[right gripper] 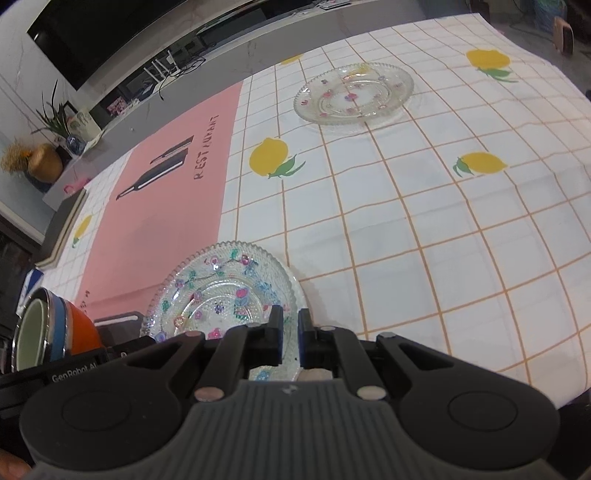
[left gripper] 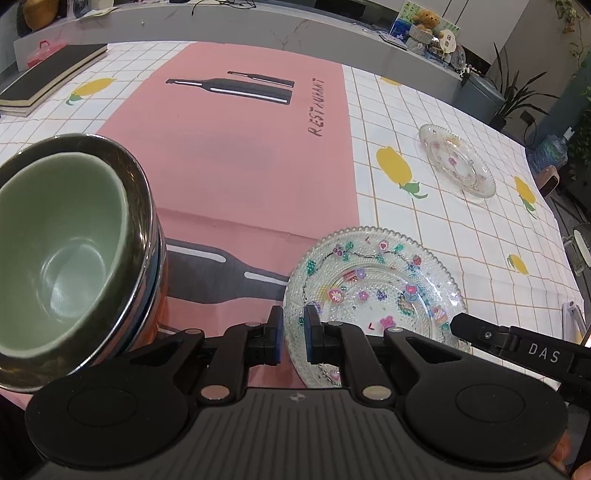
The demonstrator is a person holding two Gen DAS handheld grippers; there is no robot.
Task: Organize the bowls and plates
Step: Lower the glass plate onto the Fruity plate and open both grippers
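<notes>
A clear glass plate with painted flowers (left gripper: 373, 295) is held tilted above the table. My left gripper (left gripper: 293, 330) is shut on its left rim. My right gripper (right gripper: 290, 332) is shut on its right rim; the plate also shows in the right wrist view (right gripper: 221, 291). The right gripper's finger (left gripper: 491, 338) shows at the plate's right edge in the left wrist view. A second glass plate (left gripper: 456, 160) (right gripper: 352, 92) lies flat on the far right of the table. A stack of bowls, green inside steel (left gripper: 62, 254) (right gripper: 48, 328), stands at the left.
The table has a lemon-print checked cloth (right gripper: 424, 221) with a pink restaurant mat (left gripper: 236, 144) in the middle. A dark book (left gripper: 48, 74) lies at the far left corner. A grey counter with clutter (left gripper: 424, 29) runs behind the table.
</notes>
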